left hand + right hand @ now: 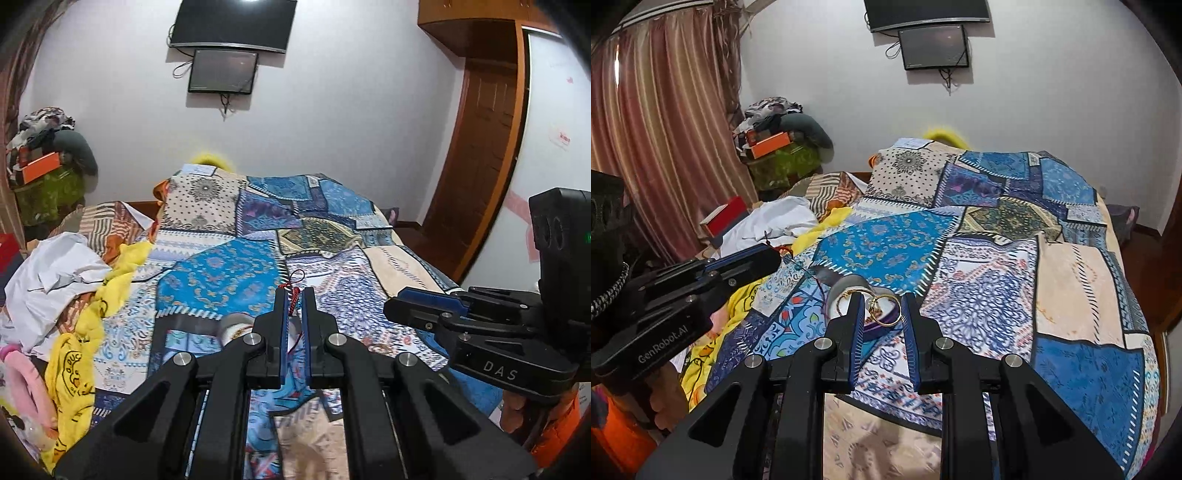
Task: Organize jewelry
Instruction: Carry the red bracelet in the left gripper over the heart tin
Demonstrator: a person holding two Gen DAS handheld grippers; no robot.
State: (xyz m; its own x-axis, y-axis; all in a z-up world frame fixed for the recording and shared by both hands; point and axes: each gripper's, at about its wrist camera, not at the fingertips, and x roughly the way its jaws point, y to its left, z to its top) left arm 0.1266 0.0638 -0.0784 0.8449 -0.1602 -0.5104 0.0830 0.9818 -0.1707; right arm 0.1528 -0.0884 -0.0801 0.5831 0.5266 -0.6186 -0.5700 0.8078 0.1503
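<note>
Left wrist view: the left tongs (294, 295) are clenched on a red cord (295, 291) that runs along the fingers, its loop poking past the tips. A round dish (236, 325) sits on the bed (221, 266) just below-left.

Right wrist view: the right tongs (882, 301) stand slightly apart, gripping nothing I can see. The dish (849, 286), straight ahead, holds gold rings (886, 310); nearer the right hand.

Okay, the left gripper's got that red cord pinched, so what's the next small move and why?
Probably carry the red cord over the small white dish and lower it in. The left gripper is shut on the cord, which dangles above the patchwork bedspread, while gold rings already lie at the dish, so that looks like the collecting spot.
</note>
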